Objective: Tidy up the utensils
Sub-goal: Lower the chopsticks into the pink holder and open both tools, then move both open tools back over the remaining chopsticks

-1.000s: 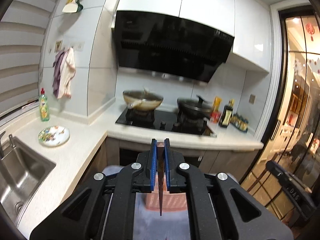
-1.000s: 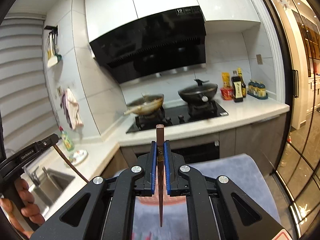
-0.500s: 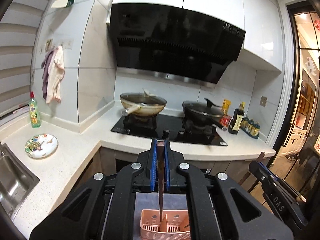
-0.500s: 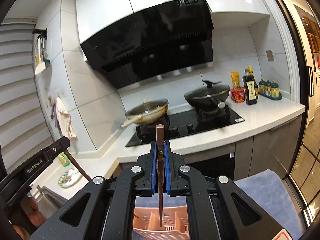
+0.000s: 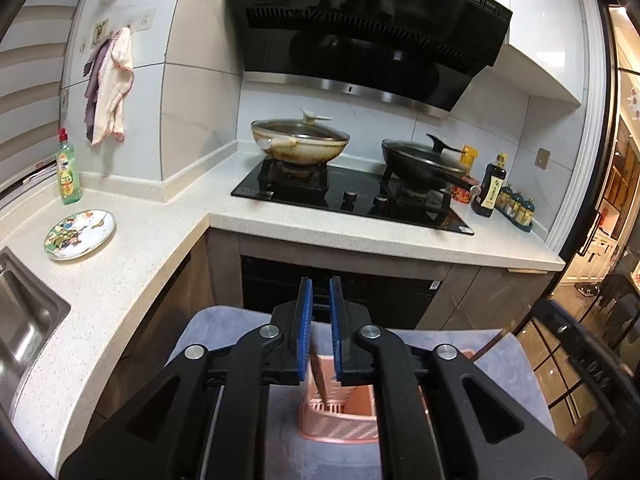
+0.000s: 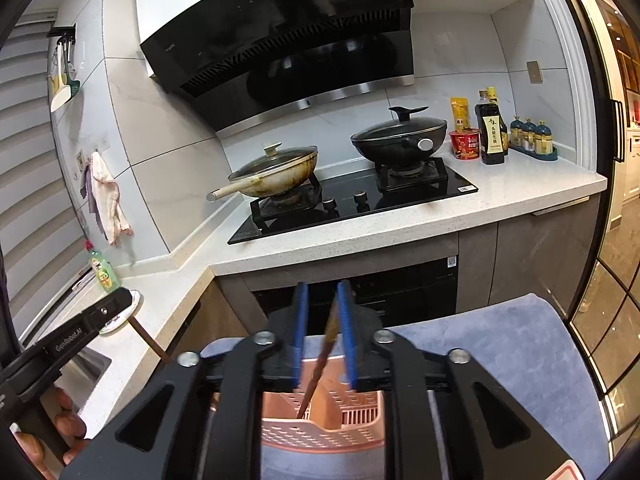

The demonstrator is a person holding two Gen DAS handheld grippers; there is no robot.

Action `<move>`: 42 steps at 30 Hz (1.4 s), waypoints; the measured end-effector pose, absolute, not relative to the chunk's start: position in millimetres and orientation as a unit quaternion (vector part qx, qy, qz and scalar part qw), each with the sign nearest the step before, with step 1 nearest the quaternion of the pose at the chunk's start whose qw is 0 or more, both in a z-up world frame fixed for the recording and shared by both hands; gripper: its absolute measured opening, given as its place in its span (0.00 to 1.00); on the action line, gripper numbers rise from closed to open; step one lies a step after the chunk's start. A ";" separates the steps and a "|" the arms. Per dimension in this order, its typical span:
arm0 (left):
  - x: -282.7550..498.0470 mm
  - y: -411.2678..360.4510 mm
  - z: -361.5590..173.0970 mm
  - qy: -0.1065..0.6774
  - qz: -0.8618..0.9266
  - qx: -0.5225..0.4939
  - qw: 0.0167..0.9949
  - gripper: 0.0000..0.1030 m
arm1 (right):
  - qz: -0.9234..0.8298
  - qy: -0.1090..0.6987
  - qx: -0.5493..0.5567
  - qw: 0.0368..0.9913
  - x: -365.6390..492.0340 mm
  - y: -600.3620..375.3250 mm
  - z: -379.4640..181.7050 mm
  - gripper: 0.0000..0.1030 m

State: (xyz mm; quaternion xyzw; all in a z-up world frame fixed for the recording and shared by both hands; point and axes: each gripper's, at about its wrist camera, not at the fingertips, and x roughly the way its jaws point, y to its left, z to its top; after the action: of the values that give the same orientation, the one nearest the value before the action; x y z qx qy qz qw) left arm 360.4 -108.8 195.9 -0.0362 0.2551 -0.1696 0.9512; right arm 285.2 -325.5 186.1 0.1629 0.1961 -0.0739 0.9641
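A pink slotted utensil basket (image 5: 336,430) (image 6: 316,434) stands on a blue-grey cloth (image 6: 500,340) just below both grippers. My left gripper (image 5: 320,292) hangs over it, its jaws opening. A brown chopstick (image 5: 320,376) slants loose in the gap between the blue pads (image 5: 306,332), its tip down in the basket. My right gripper (image 6: 322,292) is also opening. Its brown chopstick (image 6: 322,356) leans against the right pad (image 6: 347,336) with the tip inside the basket. The left gripper (image 6: 80,332), held by a hand, shows at the left of the right wrist view.
Beyond the cloth runs an L-shaped white counter (image 5: 160,248) with a black hob (image 5: 352,196), a pale wok (image 5: 300,144) and a black wok (image 5: 424,160). A sink (image 5: 24,320), painted plate (image 5: 80,234) and soap bottle (image 5: 68,172) sit left; sauce bottles (image 6: 492,132) right.
Both grippers came down and forward over the pink basket. Their jaws, shut on upright chopsticks before, have parted, and both chopsticks have slipped down and tilted into the basket.
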 end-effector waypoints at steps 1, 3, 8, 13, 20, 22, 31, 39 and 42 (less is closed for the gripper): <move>357.5 -105.2 194.9 0.261 -0.173 -0.038 0.949 0.16 | -0.075 0.190 0.162 0.965 278.7 -325.7 189.4 0.33; 349.3 -97.4 195.5 0.263 -0.176 -0.043 0.948 0.33 | -0.071 0.183 0.162 0.967 263.0 -325.3 197.6 0.34; 308.9 -74.9 202.9 0.256 -0.184 -0.046 0.948 0.60 | -0.063 0.179 0.159 0.969 218.1 -319.3 209.3 0.37; 255.1 -57.4 201.1 0.252 -0.194 -0.030 0.948 0.72 | -0.049 0.193 0.144 0.969 154.9 -302.1 202.8 0.41; 183.5 -34.6 163.5 0.285 -0.204 -0.006 0.937 0.79 | -0.058 0.233 0.113 0.964 71.4 -277.5 166.2 0.42; 167.1 -28.0 147.3 0.301 -0.202 -0.006 0.932 0.79 | -0.063 0.249 0.109 0.960 51.0 -270.6 150.6 0.43; 106.3 -6.2 74.0 0.358 -0.180 -0.005 0.916 0.79 | -0.072 0.321 0.120 0.937 -13.6 -250.0 77.3 0.43; 78.6 0.0 30.7 0.387 -0.159 0.005 0.908 0.79 | -0.084 0.364 0.114 0.921 -35.1 -240.3 26.8 0.43; 71.4 -0.8 21.3 0.393 -0.155 0.015 0.906 0.79 | -0.083 0.375 0.111 0.917 -36.2 -237.3 15.0 0.43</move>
State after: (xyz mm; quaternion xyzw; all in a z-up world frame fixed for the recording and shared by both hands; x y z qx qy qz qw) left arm 71.4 -0.8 21.3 0.0150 0.3929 -0.1555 0.9062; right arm -36.2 -237.3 15.0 0.1112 0.3750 -0.0829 0.9166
